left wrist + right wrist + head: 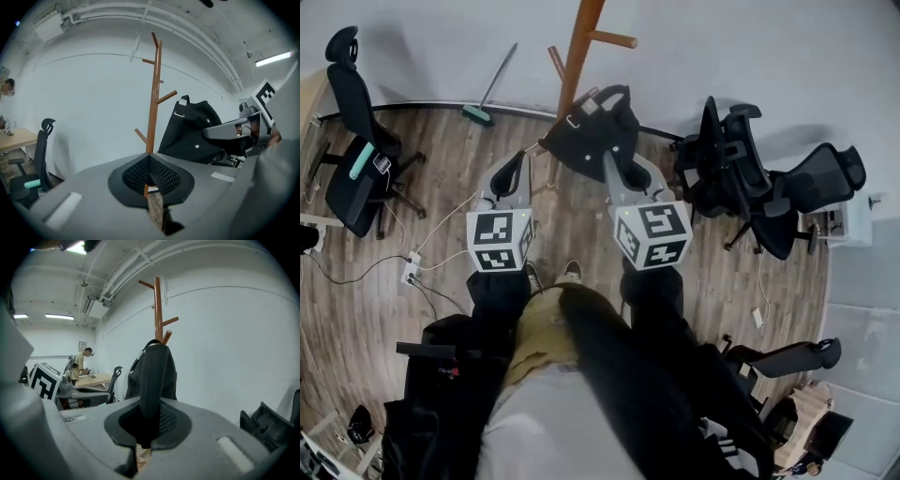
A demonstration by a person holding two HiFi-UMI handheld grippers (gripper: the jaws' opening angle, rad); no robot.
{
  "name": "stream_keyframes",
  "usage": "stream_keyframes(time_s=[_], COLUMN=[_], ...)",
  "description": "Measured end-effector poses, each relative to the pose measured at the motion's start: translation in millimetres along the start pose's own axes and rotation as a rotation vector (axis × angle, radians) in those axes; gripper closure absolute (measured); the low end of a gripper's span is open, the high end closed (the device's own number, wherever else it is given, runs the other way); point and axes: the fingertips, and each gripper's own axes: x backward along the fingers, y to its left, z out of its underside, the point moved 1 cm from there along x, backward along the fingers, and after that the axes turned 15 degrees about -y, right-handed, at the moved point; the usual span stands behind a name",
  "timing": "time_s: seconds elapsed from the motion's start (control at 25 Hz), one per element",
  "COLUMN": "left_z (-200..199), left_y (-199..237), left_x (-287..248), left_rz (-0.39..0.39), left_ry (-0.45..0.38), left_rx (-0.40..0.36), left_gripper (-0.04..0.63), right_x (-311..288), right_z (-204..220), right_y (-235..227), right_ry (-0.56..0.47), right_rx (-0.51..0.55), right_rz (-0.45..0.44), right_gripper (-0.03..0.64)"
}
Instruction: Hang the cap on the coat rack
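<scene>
The brown wooden coat rack [575,58] stands by the white wall, with pegs branching off its pole [153,93] [158,310]. A black cap [594,133] hangs in the air just in front of the pole's lower part. My right gripper [607,159] is shut on the cap [153,376], which rises from between the jaws [149,416]. The left gripper [523,157] sits to the cap's left, shut with nothing in it [150,158]. From the left gripper view the cap [192,133] shows right of the pole.
Black office chairs [759,183] crowd the right side, and another chair [358,141] stands at the left. A broom [487,94] leans on the wall. A power strip with cables [411,267] lies on the wooden floor. A person [82,364] works at a desk in the distance.
</scene>
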Motion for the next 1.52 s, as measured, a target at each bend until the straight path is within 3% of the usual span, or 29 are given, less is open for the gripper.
stream_keyframes(time_s=[0.48, 1.12, 1.2, 1.32, 1.52], left_z=[-77, -61, -59, -58, -58], left_y=[-16, -6, -6, -5, -8], left_x=[-51, -56, -56, -55, -55], left_rz=[0.032, -0.007, -0.011, -0.01, -0.002], left_ry=[-0.163, -0.133, -0.128, -0.127, -0.126], left_rx=[-0.066, -0.047, -0.045, -0.042, -0.038], left_gripper=[0.6, 0.6, 0.6, 0.6, 0.6], right_x=[-30, -76, -76, -69, -44], right_z=[-58, -29, -29, -32, -41], right_y=[-26, -46, -46, -47, -46], right_ry=[-0.134, -0.037, -0.041, -0.066, -0.111], right_rx=[0.032, 0.001, 0.012, 0.017, 0.015], right_rz=[-0.022, -0.048, -0.053, -0.05, -0.036], right_gripper=[0.609, 0.604, 0.576, 0.47, 0.454])
